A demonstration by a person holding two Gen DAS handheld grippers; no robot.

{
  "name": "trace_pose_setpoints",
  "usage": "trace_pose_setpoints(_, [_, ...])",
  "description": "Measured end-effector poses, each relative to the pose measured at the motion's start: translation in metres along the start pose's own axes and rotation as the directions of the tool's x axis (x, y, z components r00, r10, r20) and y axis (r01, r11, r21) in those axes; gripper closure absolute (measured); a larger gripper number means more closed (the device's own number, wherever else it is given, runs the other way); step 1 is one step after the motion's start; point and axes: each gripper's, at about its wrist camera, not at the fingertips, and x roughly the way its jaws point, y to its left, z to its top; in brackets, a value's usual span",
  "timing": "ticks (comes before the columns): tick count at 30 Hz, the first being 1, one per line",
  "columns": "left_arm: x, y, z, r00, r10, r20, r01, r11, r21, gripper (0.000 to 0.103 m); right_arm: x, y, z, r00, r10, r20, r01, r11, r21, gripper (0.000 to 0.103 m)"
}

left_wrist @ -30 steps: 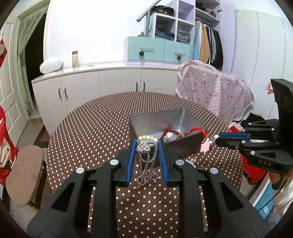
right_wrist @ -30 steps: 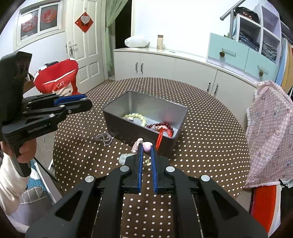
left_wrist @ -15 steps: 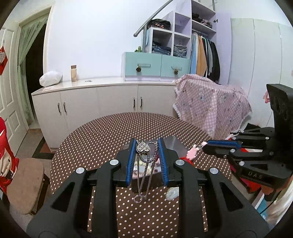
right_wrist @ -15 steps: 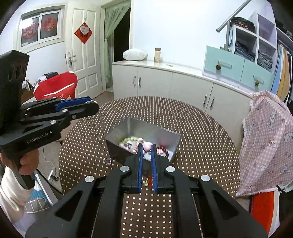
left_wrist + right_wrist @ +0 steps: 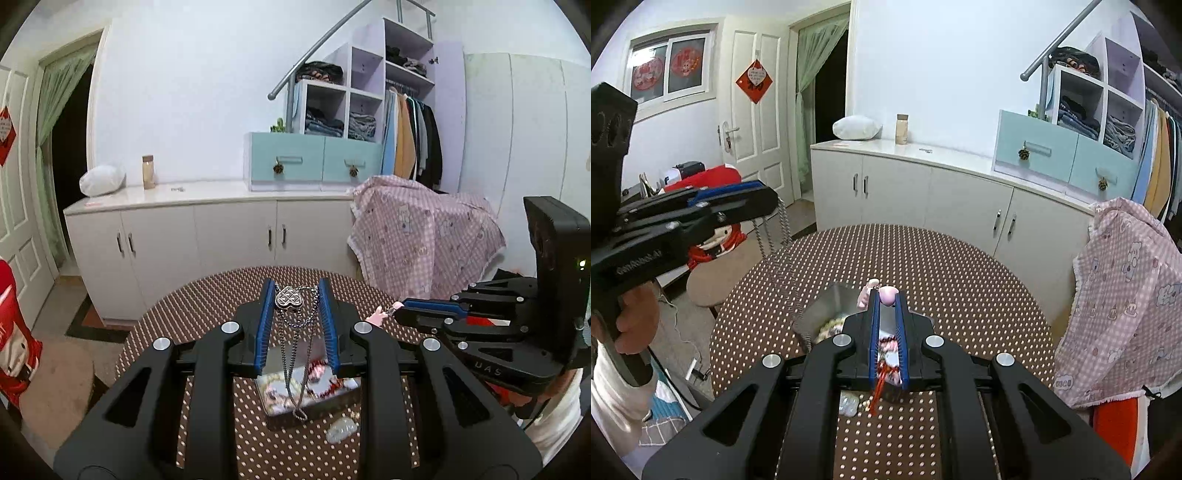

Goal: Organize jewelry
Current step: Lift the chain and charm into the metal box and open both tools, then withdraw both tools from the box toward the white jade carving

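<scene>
My left gripper point(image 5: 295, 291) is shut on a silver heart pendant point(image 5: 287, 298). Its chains point(image 5: 295, 354) hang down over the open metal box point(image 5: 317, 406) on the dotted round table point(image 5: 207, 295). My right gripper point(image 5: 887, 295) is shut on a pink charm point(image 5: 887, 294), held above the box point(image 5: 831, 299). Bead strings and a red tassel point(image 5: 879, 384) lie in the box. In the right wrist view the left gripper point(image 5: 768, 199) is at the left, its chain point(image 5: 783, 236) dangling. The right gripper point(image 5: 400, 308) shows at the right in the left wrist view.
A small clear piece point(image 5: 341, 430) lies on the table in front of the box. A round stool point(image 5: 713, 284) stands to the table's left, and a pink checked cloth point(image 5: 1126, 288) covers something on its right. White cabinets point(image 5: 207, 236) line the far wall.
Both grippers have risen with their jewelry. The silver chain has lifted off the table and now hangs free over the box, which sits lower in both views.
</scene>
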Motion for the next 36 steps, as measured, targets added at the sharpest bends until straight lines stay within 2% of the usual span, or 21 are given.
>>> trace_pose_setpoints(7, [0.006,0.001,0.013,1.000,0.006,-0.002,-0.006,1.000,0.000,0.078,0.001,-0.006,0.012,1.000,0.001,0.014,-0.001,1.000,0.002,0.096])
trace_pose_setpoints(12, [0.026,0.008,0.000,0.998,-0.002,-0.059,0.001,1.000,-0.022,0.078,0.020,-0.005,0.000,0.999,0.024,-0.031,-0.024,1.000,0.005,0.096])
trace_pose_setpoints(16, [0.047,0.011,-0.020,0.989,-0.019,-0.144,0.017,1.000,-0.017,0.077,0.041,-0.001,-0.012,0.994,0.045,-0.103,-0.046,0.999,-0.009,0.095])
trace_pose_setpoints(18, [0.057,0.009,-0.033,0.980,-0.021,-0.198,0.022,1.000,-0.001,0.068,0.048,-0.001,-0.018,0.991,0.034,-0.133,-0.035,0.999,-0.005,0.088])
trace_pose_setpoints(19, [0.061,0.009,-0.041,0.978,-0.016,-0.208,0.018,1.000,0.009,0.044,0.049,-0.003,-0.020,0.989,0.039,-0.140,-0.039,0.999,0.005,0.085])
trace_pose_setpoints(20, [0.062,0.009,-0.045,0.979,-0.012,-0.204,0.015,1.000,0.012,0.041,0.049,-0.005,-0.021,0.989,0.042,-0.142,-0.041,0.999,0.012,0.078])
trace_pose_setpoints(21, [0.062,0.009,-0.049,0.980,-0.006,-0.201,0.010,1.000,0.017,0.041,0.048,-0.007,-0.021,0.989,0.036,-0.141,-0.034,0.999,0.017,0.073])
trace_pose_setpoints(24, [0.063,0.009,-0.056,0.977,-0.005,-0.215,0.010,1.000,0.023,0.041,0.044,-0.012,-0.024,0.990,0.014,-0.139,-0.010,1.000,0.023,0.069])
trace_pose_setpoints(36, [0.057,0.005,-0.066,0.977,-0.010,-0.212,0.016,1.000,0.027,0.041,0.039,-0.013,-0.035,0.988,0.016,-0.154,-0.011,0.999,0.037,0.067])
